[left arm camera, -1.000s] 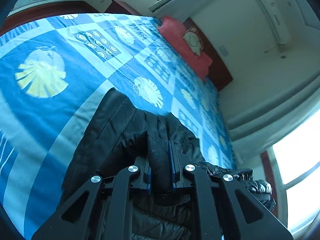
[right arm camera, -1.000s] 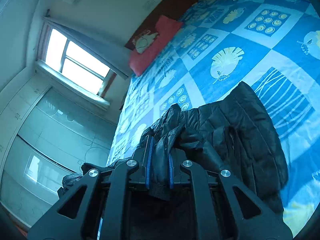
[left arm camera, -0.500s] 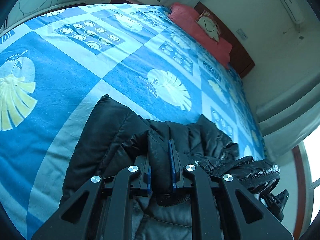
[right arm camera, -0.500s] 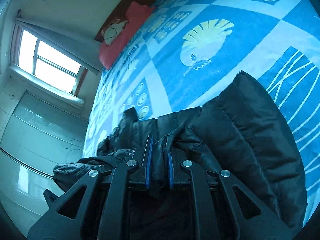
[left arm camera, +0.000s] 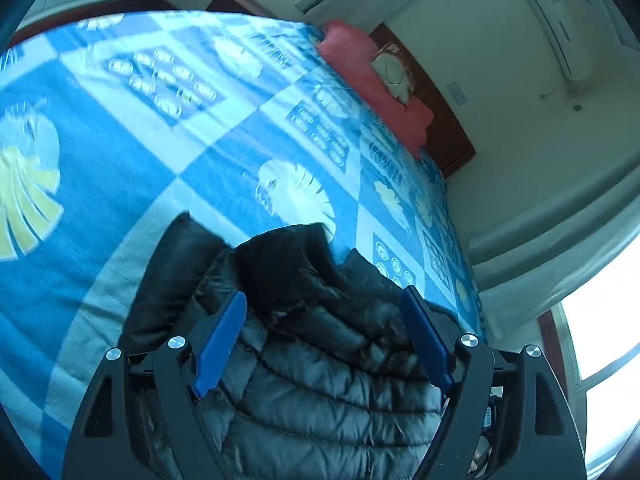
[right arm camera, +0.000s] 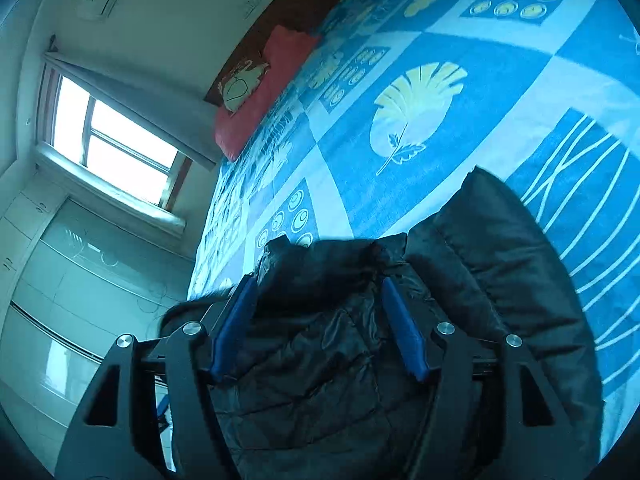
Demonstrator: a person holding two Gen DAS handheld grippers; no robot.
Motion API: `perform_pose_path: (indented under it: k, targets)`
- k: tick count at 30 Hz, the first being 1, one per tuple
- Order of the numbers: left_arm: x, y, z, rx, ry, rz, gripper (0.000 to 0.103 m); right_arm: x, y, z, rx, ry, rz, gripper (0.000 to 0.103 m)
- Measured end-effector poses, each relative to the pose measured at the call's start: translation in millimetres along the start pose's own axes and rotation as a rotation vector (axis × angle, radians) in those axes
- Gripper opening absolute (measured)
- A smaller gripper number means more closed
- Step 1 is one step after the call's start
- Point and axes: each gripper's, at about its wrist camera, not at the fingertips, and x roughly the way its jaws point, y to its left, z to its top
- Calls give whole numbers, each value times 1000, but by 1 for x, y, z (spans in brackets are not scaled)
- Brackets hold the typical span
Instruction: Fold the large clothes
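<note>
Quilted black fabric fills the low middle of both wrist views: a dark puffer jacket lies on a bed under a blue patterned bedspread, and every place below is told against that jacket. In the left wrist view, going left to right, a smooth dark fold of the jacket reaches up and left onto a pale stripe of the bedspread; the left gripper sits over the jacket's ribbed middle, its jaws opening, the blue pads standing wide on either side of the fabric and not pressing it — the jacket lies between them, loose. Beyond the jacket's far edge a white leaf print shows on the bedspread, and further up and right a red pillow lies against a brown headboard, with a wall air conditioner higher still. In the right wrist view a bright window stands far left of the jacket, with the red pillow above it; the right gripper hovers over crumpled fabric, jaws opening, blue pads apart and clear of the cloth between them. Right of that gripper a broad smooth panel of the jacket spreads toward the white-lined square of the bedspread.
</note>
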Motion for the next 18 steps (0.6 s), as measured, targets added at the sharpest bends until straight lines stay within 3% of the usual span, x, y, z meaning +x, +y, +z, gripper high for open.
perform_pose_path:
  k: [4,6,12,18]
  targets:
    - [-7,-18,-5,128,-11,58,78,-12,15,-6,-75,-32,-53,64]
    - [-3,-27,-11,204,2,83,78,-10,33,-12,-175,-28,-101,64]
    - [34,-44,-33,402,39,203,78,36,82,-33,-462,49,-248,64]
    - [81,-40,-36,484,64,343,78,83,73,-40,-581,99,-432,64]
